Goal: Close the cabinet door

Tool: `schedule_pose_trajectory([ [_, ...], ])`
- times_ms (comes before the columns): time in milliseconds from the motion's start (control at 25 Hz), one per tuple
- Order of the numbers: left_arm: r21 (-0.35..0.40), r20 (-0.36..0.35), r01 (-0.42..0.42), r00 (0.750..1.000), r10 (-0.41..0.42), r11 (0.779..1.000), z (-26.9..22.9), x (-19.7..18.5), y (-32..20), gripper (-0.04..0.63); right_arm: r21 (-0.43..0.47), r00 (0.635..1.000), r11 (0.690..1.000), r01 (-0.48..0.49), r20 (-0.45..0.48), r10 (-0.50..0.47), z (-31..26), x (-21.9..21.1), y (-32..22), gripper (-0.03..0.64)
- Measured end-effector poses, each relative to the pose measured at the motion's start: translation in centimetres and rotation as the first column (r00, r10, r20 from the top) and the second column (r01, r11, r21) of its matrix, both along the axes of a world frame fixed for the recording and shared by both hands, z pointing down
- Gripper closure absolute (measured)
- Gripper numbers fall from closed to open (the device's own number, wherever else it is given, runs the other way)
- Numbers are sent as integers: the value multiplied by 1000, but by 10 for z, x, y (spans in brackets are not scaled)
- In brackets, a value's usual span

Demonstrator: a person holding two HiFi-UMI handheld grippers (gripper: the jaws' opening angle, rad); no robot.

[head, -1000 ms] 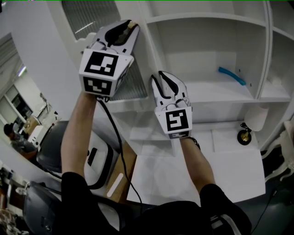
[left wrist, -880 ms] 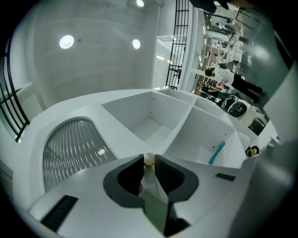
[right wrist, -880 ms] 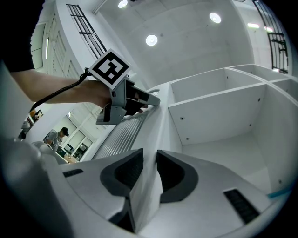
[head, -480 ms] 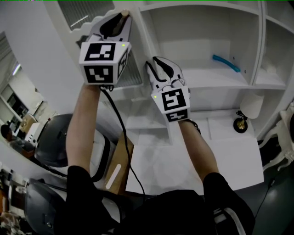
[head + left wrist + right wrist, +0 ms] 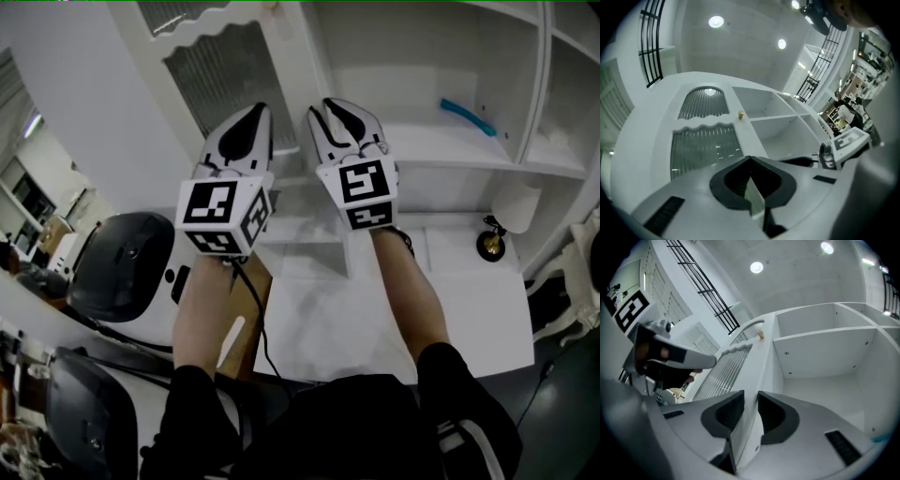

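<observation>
The right gripper (image 5: 751, 395) is grasping the free edge of the door (image 5: 723, 373). Its jaws are standing partly apart, and the door's white frame is filling the gap between the pads. The left gripper (image 5: 750, 158) is hovering clenched and empty, its tips meeting, just left of the right one. It is facing the door's ribbed glass and is apart from it.

The door is hanging ajar on the left of the cabinet (image 5: 535, 84), swung out from the open shelves. A small gold knob (image 5: 761, 335) is sitting farther up its edge, clear of both grippers.

In the cabinet, a blue tube (image 5: 466, 114) is lying on the shelf (image 5: 441, 155), well to the right of the grippers. On the ledge below it, a small thing with a round dark-and-gold base (image 5: 491, 247) is standing near the right wall.
</observation>
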State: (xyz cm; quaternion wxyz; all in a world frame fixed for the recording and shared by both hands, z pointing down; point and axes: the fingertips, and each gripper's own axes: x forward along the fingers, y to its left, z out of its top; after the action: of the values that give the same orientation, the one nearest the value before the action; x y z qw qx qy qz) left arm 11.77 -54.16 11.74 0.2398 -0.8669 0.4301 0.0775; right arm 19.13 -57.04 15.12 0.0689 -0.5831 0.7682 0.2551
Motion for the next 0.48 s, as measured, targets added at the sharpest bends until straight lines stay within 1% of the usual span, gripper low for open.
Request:
schedule_pose_trajectory([
  [80,-30,-18,2,1000,-2,1000,25,-7,3,583,-5,1000,1000,-3,11,3,5,0,5,523],
  [200,-62,-31,25,999,-27,998,61,-11,2,583,-9,999,1000,5,43,-5,12,2,24,533],
  [360,-93,-54,19,998,-24,995,94,-11,10,583,8,998,1000,26,61,-26,20,1,47,547],
  [480,-130,-56,13,998,-20,991,121,-6,23,583,-29,997,999,36,72,-34,40,6,64,573],
])
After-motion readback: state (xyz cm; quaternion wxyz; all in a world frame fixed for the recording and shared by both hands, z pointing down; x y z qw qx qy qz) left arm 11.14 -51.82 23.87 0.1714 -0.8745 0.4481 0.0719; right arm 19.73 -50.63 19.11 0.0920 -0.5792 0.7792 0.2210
